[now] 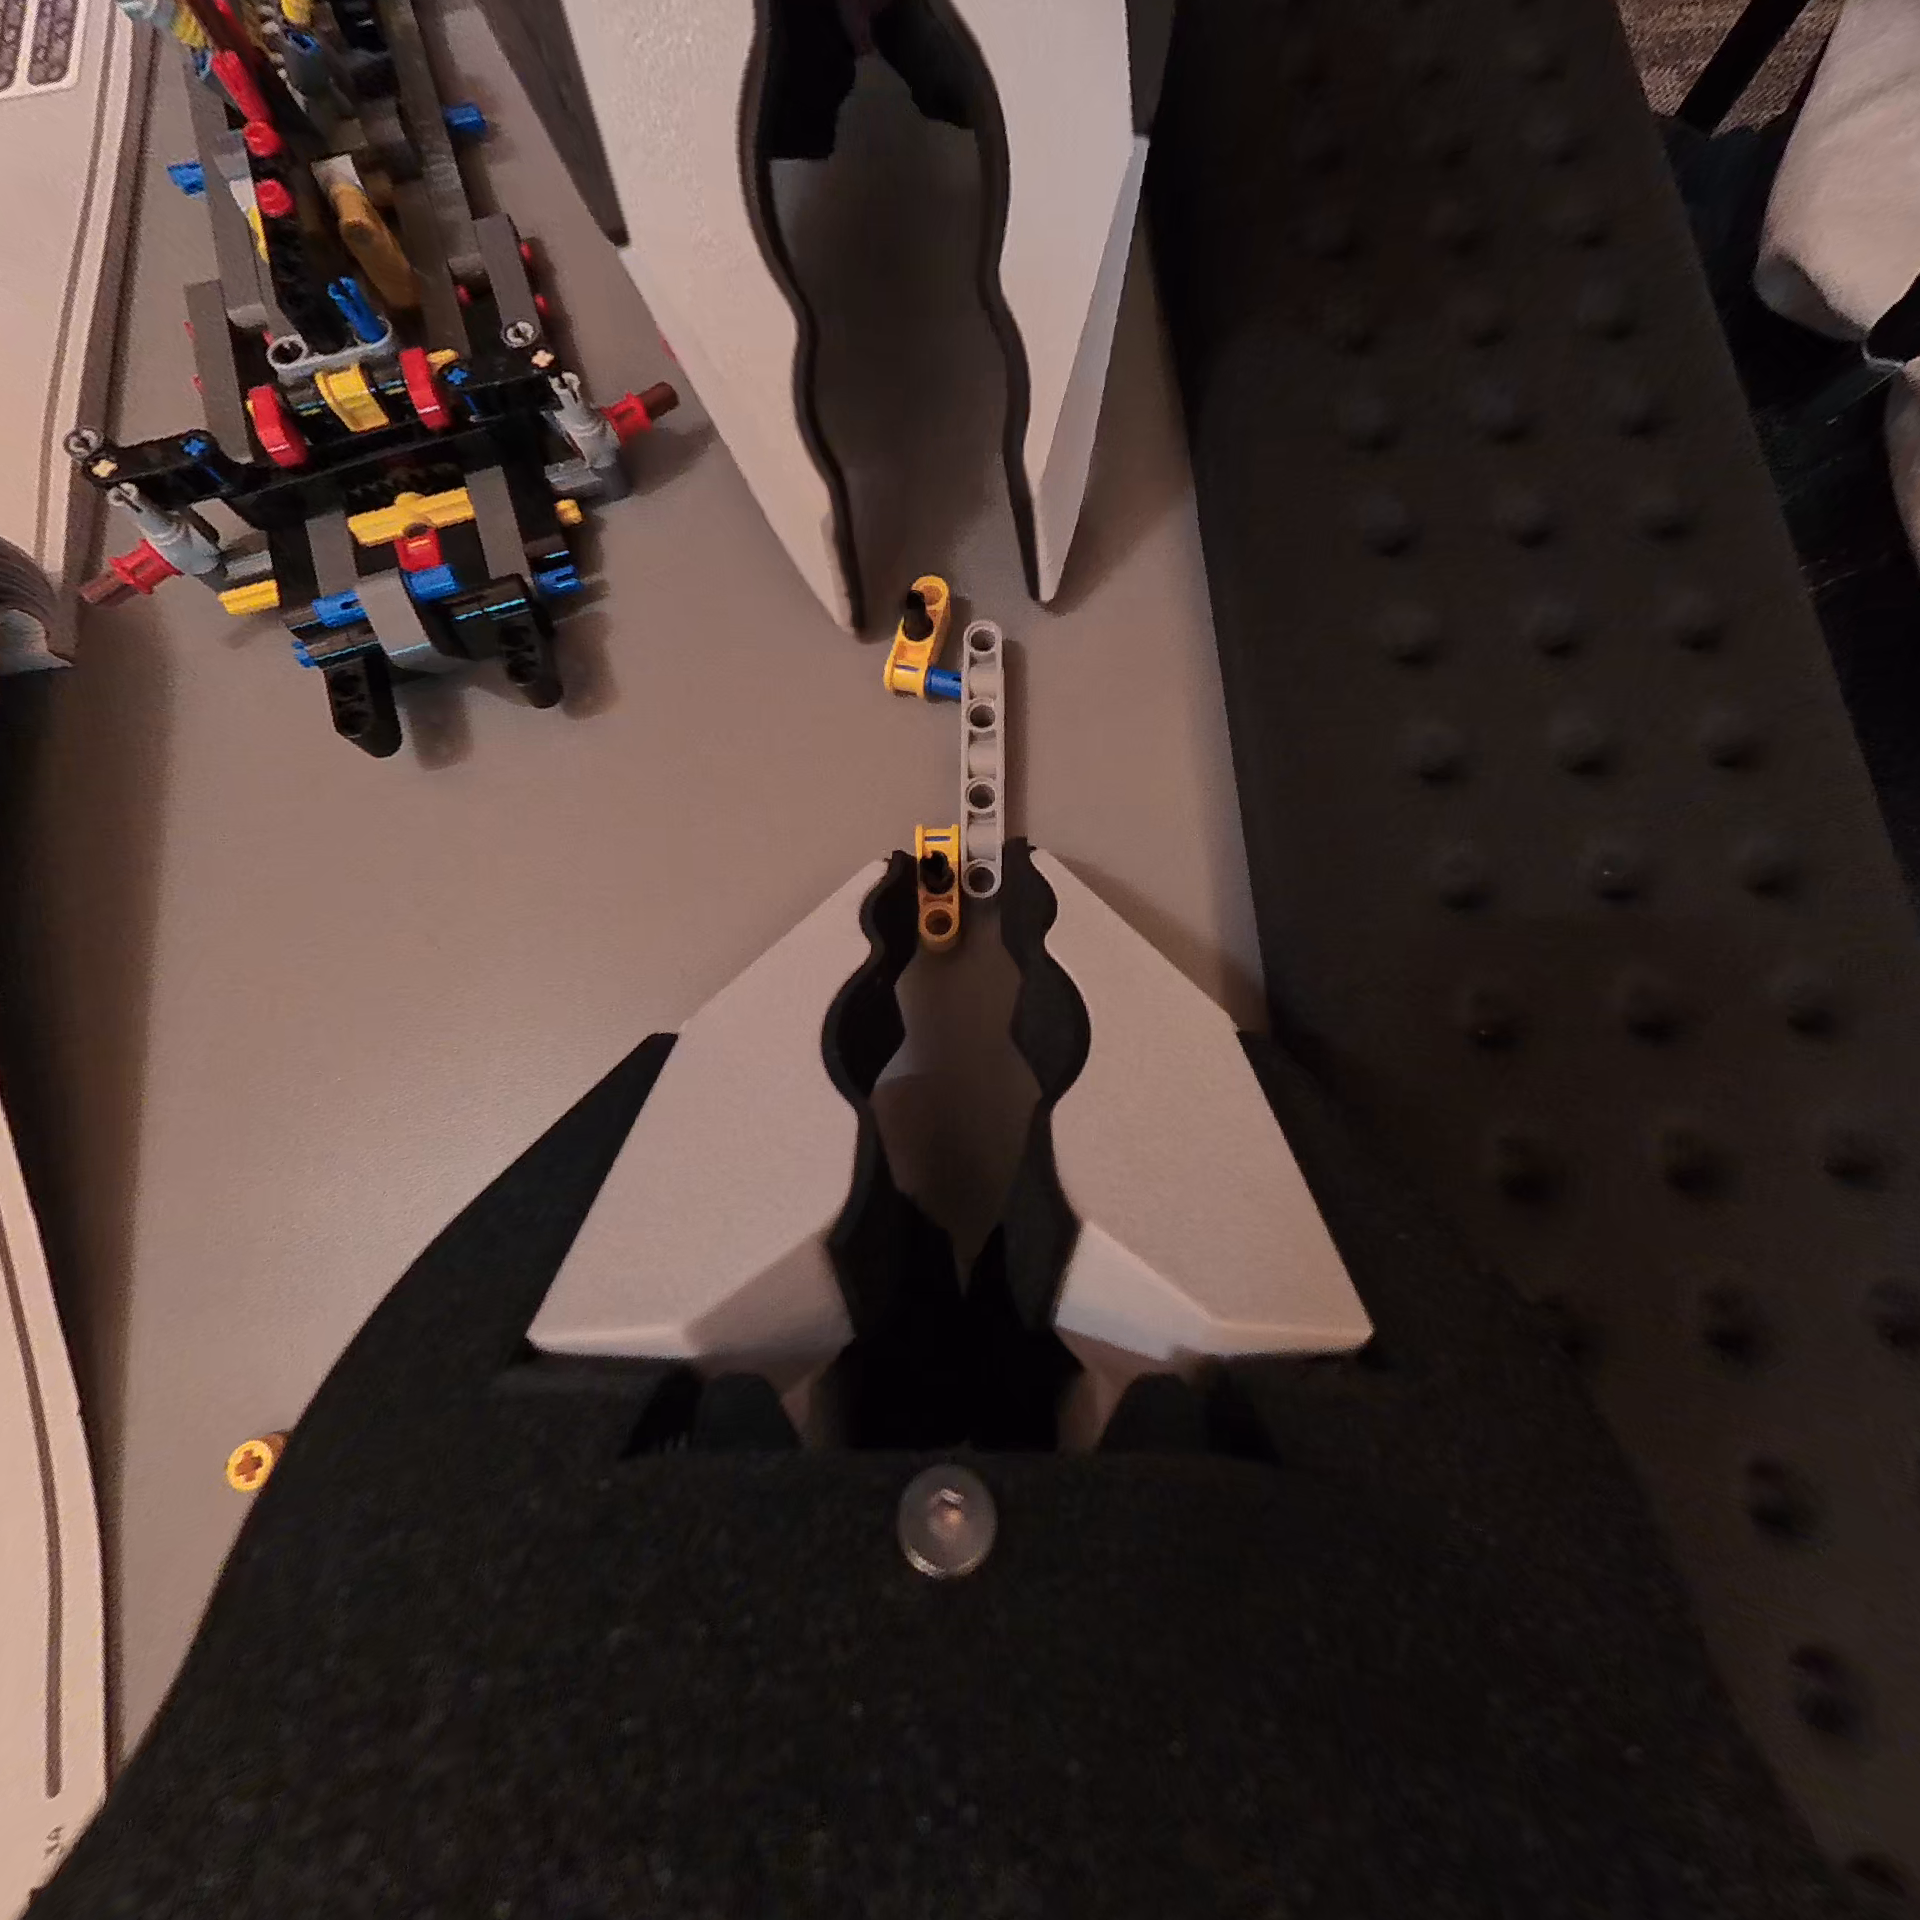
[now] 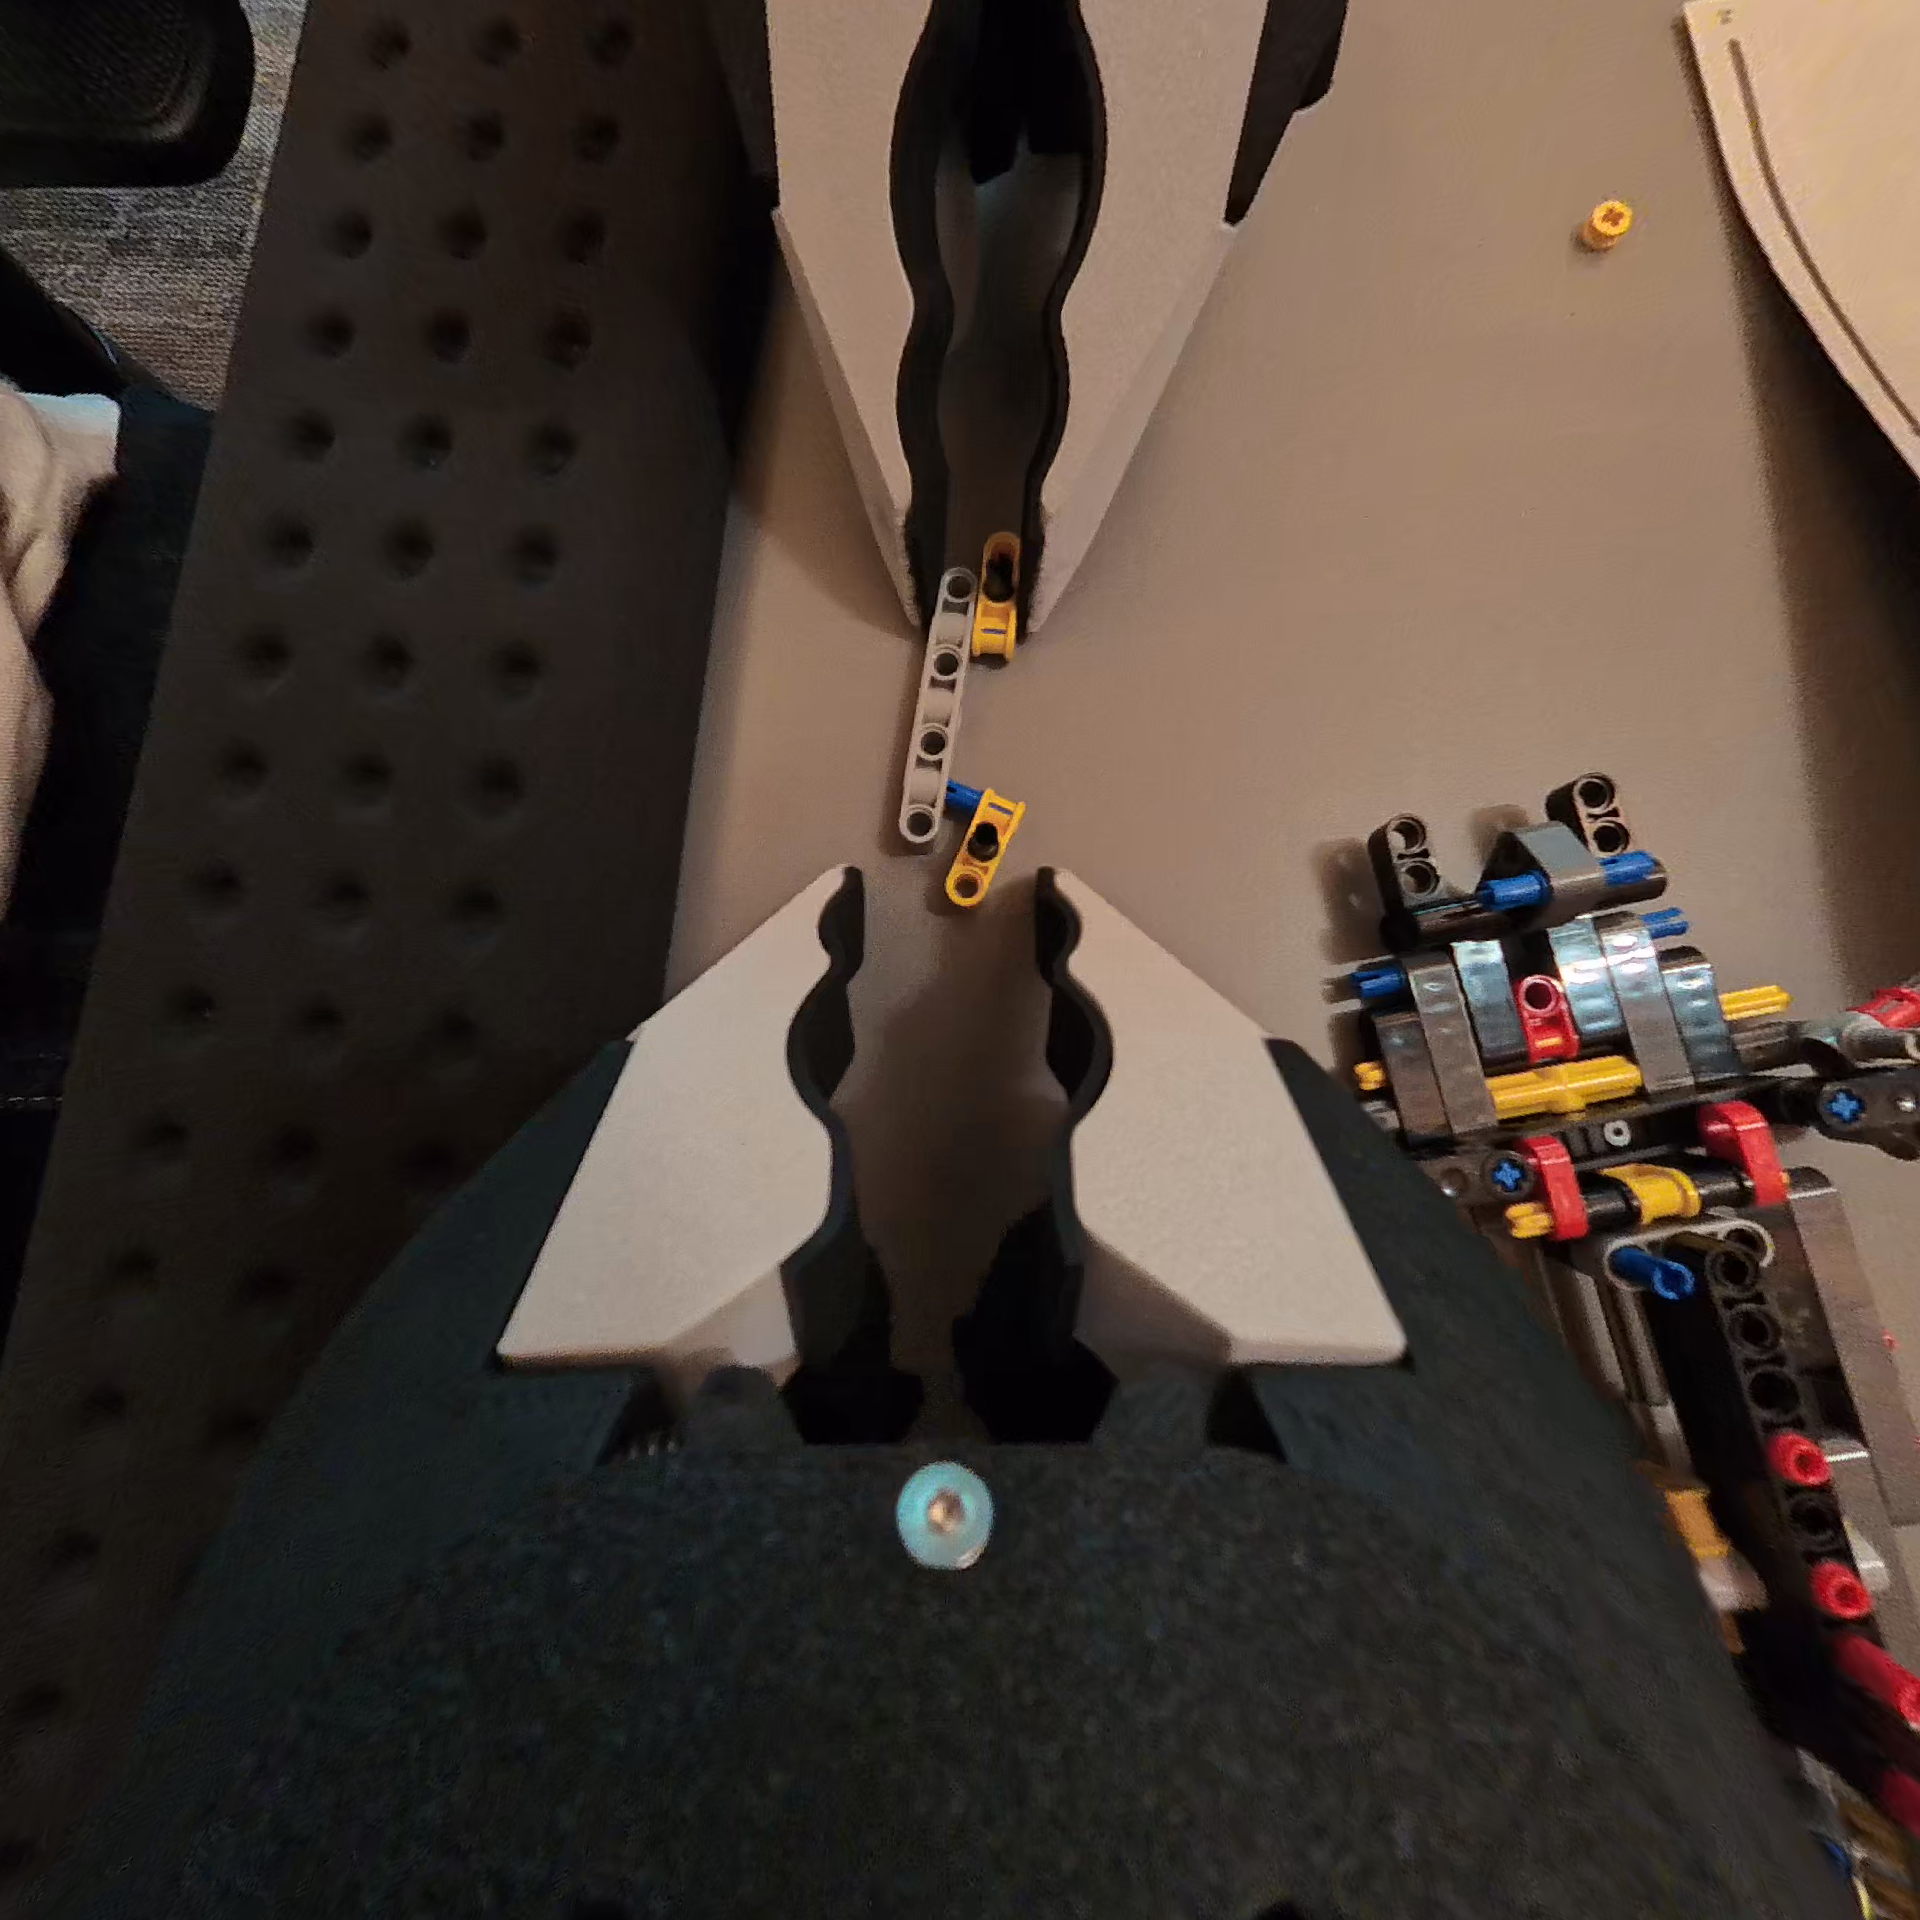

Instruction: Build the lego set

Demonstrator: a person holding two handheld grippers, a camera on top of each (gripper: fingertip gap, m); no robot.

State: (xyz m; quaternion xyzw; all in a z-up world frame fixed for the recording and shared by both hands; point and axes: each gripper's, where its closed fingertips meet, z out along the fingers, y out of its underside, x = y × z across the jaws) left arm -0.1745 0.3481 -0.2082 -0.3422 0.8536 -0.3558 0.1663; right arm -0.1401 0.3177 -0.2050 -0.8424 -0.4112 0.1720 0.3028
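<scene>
Nearest to the left wrist camera, the left gripper (image 1: 961, 873) is closed on one end of a grey beam (image 1: 981, 758), together with a yellow connector (image 1: 938, 885) that sits against that end. Its two fingertips press on these parts from both sides. The beam has a row of round holes and lies flat on the grey table (image 1: 520, 935), pointing away from the camera.

At the far end of the beam a blue pin (image 1: 943, 681) sticks out sideways, and a second yellow connector (image 1: 916, 636) hangs on it, turned at an angle.

The right gripper (image 2: 948, 883) faces the left one from the opposite side. Its fingers stand apart with nothing between them, and the tips are just beside the second yellow connector (image 2: 983, 850) without touching it, as far as I can see.

A half-built model (image 1: 364, 436) of black, grey, red, yellow and blue parts stands on the table, to the left in the left wrist view and to the right in the right wrist view (image 2: 1621, 1122). It is well apart from the beam.

A small yellow bush (image 2: 1608, 221) lies alone on the table, near a sheet of paper (image 2: 1818, 208). A dark board with rows of holes (image 2: 416, 623) runs along the other side of the beam.
</scene>
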